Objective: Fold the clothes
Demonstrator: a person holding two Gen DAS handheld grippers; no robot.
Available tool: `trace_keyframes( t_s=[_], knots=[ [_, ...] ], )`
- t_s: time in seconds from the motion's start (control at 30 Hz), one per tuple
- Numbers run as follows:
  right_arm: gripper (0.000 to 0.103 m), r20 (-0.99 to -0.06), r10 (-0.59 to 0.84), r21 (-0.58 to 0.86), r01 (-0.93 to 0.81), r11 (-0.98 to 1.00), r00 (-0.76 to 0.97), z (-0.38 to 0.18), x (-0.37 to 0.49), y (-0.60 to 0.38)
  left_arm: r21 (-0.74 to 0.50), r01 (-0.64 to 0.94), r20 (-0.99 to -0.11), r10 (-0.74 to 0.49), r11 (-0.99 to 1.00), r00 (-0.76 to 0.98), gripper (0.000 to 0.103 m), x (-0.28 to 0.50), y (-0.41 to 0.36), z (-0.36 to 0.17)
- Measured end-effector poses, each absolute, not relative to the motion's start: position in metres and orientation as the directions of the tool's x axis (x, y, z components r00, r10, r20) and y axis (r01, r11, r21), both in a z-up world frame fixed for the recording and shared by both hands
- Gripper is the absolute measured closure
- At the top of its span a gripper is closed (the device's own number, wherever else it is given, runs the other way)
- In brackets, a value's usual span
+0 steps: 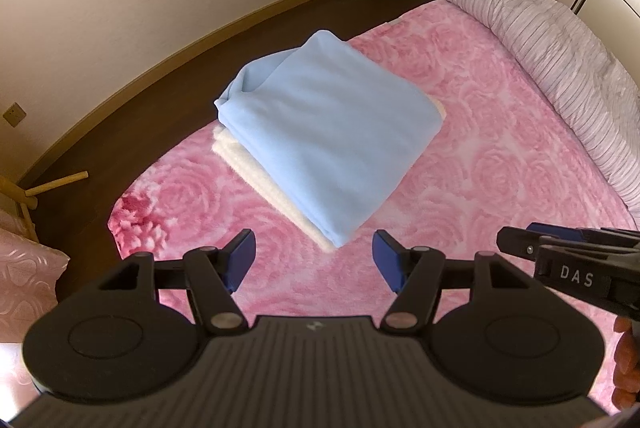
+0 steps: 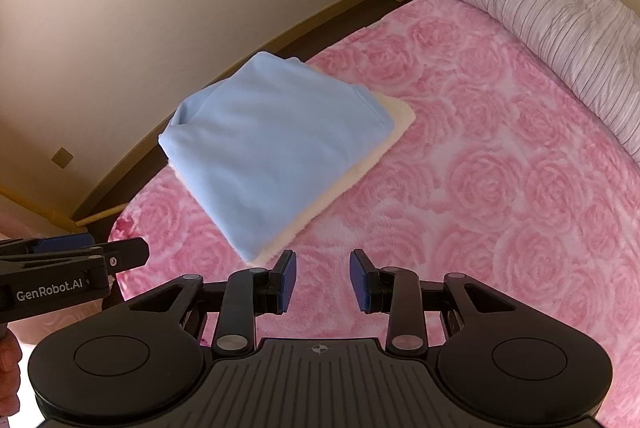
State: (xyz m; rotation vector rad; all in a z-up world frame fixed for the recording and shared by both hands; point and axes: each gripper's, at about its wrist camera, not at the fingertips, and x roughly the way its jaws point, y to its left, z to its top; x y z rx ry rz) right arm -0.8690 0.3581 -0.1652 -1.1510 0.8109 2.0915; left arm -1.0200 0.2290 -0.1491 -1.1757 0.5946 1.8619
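The blue garment (image 1: 328,139) is seen folded and stacked on a cream one (image 1: 256,167); both grippers (image 1: 314,260) (image 2: 322,280) are held back, jaws apart and empty, so little seems left.

The cream garment (image 1: 256,167) sits mostly hidden under the folded blue one (image 1: 328,143), only its edges peeking out. In the left view the right gripper (image 1: 516,242) is cut off by the frame edge, so its jaws can't be read there. The rolled quilt (image 2: 540,15) runs out of frame on the right.
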Motion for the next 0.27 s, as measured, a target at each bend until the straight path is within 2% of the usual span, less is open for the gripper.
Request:
trace_keyframes(
  t_s=[0.27],
  knots=[
    [0.069,-0.858,0.237,0.225,-0.749,-0.624,-0.455,-0.154,-0.861,0.346,-0.008,-0.854,-0.858,0.442,-0.521,-0.262,0.043,-1.007,0.217,-0.132]
  ],
)
